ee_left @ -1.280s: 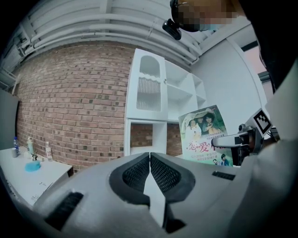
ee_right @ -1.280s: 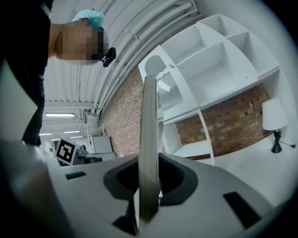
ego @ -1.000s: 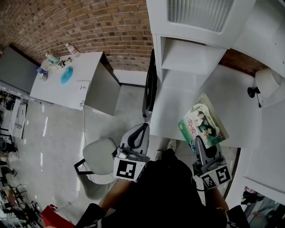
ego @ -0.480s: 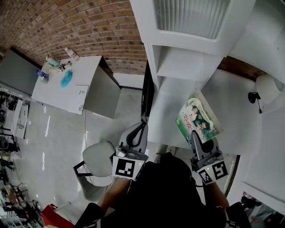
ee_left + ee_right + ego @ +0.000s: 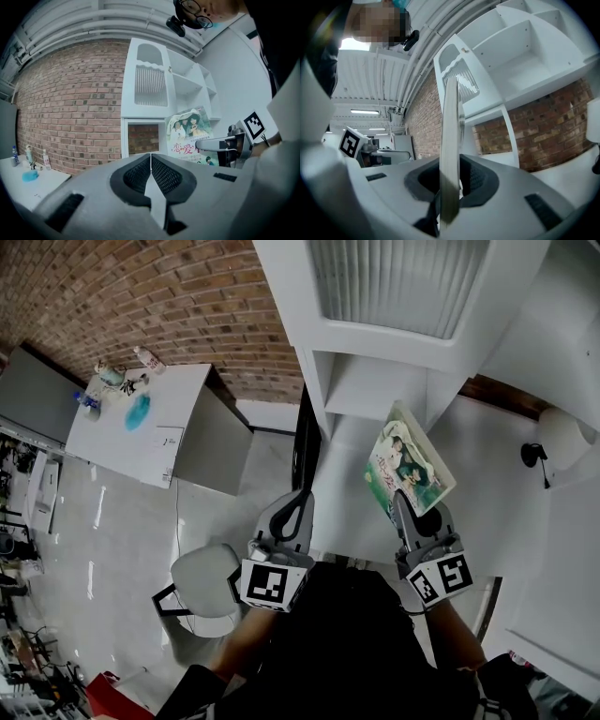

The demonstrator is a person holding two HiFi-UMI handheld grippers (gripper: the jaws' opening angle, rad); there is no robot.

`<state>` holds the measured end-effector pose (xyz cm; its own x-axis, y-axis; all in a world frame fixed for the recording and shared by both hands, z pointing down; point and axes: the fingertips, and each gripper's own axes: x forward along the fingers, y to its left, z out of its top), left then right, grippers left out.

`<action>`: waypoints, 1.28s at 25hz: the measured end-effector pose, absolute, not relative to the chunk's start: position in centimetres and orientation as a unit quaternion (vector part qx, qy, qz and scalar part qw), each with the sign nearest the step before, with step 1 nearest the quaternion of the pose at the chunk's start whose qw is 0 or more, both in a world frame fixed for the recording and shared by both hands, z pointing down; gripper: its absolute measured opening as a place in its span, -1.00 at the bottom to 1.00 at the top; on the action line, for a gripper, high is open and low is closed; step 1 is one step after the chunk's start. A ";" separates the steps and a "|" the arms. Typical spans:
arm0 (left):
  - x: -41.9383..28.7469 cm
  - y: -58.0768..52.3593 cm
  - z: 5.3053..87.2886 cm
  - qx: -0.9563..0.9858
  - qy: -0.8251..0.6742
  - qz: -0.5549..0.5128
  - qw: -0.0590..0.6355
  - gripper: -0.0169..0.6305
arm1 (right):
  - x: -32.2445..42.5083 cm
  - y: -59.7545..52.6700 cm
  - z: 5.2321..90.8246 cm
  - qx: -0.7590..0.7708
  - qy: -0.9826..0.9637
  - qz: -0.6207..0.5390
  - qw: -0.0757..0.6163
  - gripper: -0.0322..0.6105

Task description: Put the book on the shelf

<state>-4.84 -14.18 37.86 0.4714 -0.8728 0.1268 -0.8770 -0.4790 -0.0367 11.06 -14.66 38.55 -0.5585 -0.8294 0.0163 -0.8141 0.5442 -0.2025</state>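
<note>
Two grippers show at the near edge of the head view, one in each of your hands. Your right gripper [image 5: 401, 504] has its fingers pressed on the near edge of the book [image 5: 409, 468], a thin volume with a green-and-white cover showing people. In the right gripper view the book [image 5: 450, 140] stands upright and edge-on between the pads, which are parted only by its thickness. You hold the book in the air above the white tabletop [image 5: 487, 451], with its far edge near the lower open compartment of the shelf [image 5: 375, 385]; whether it touches the shelf you cannot tell. Your left gripper [image 5: 300, 501] hangs to the left of the book, apart from it. In the left gripper view its fingers meet tip to tip with nothing between them, and the book's cover, with pink print, faces that camera. At the far left a second tabletop [image 5: 173, 442] stands against the brick wall [image 5: 178, 296] and carries bottles [image 5: 148, 358] and a blue object [image 5: 138, 409]. A grey chair [image 5: 200, 579] sits on the floor near your left gripper.
</note>
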 end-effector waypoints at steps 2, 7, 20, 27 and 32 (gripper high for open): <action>-4.8 -14.9 38.3 0.858 -0.509 0.063 0.024 -0.90 | 10.7 -15.9 38.6 -0.472 0.876 -0.088 0.038 -0.66; -5.5 -16.9 39.5 0.867 -0.494 0.070 0.015 -0.90 | 9.4 -18.8 39.0 -0.484 0.871 -0.083 0.027 -0.66; -6.7 -19.9 38.8 0.877 -0.476 0.073 0.009 -0.90 | 6.7 -25.2 42.1 -0.526 0.850 -0.038 -0.006 -0.66; -7.6 -20.2 39.3 0.877 -0.475 0.073 0.008 -0.90 | 6.0 -26.7 42.2 -0.533 0.846 -0.024 0.004 -0.66; -7.4 -20.1 39.3 0.880 -0.469 0.076 0.005 -0.90 | 5.9 -28.1 42.0 -0.541 0.841 -0.003 0.010 -0.66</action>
<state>-7.44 -20.15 39.32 0.5494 -0.8241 0.1380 -0.8255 -0.5609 -0.0628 5.90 -28.11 42.01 -0.4145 -0.9099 -0.0135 -0.9098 0.4147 -0.0166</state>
